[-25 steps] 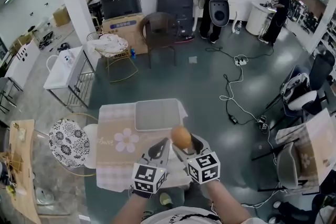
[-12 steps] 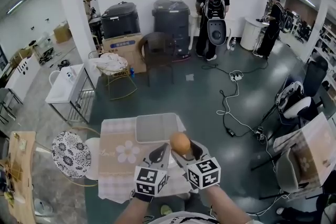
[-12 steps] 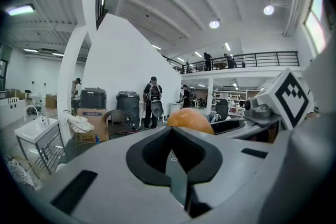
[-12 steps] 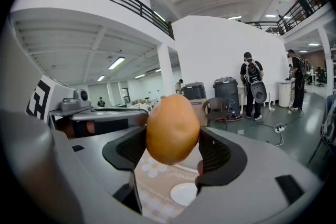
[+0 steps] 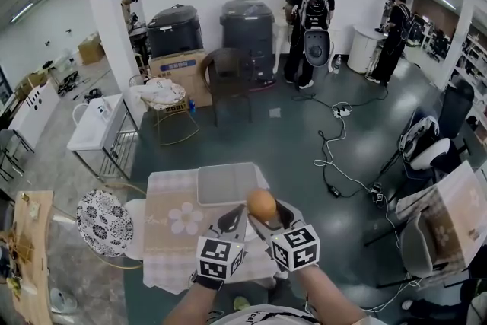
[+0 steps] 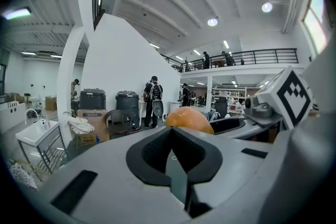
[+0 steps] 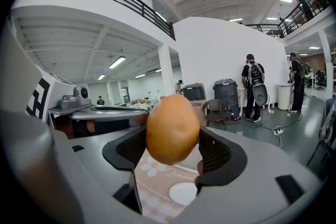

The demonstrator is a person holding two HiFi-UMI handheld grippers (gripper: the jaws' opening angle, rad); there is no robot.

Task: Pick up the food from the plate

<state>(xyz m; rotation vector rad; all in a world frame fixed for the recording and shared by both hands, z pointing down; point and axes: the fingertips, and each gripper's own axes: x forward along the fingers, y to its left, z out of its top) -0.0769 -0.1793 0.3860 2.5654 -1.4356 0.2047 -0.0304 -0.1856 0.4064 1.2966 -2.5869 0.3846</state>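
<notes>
We list the plate (image 7: 184,192) as half covered by a jaw of the right gripper (image 7: 173,150). In the left gripper view the food (image 6: 189,119) shows only its top behind the left gripper (image 6: 172,136); the forearms (image 5: 327,297) run off the head view's lower edge.

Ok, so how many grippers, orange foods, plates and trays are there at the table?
Grippers: 2, the left gripper, jaws together on nothing, and the right gripper, jaws on the food
Orange food: 1
White plate: 1
Gray tray: 1
Total: 5
</notes>
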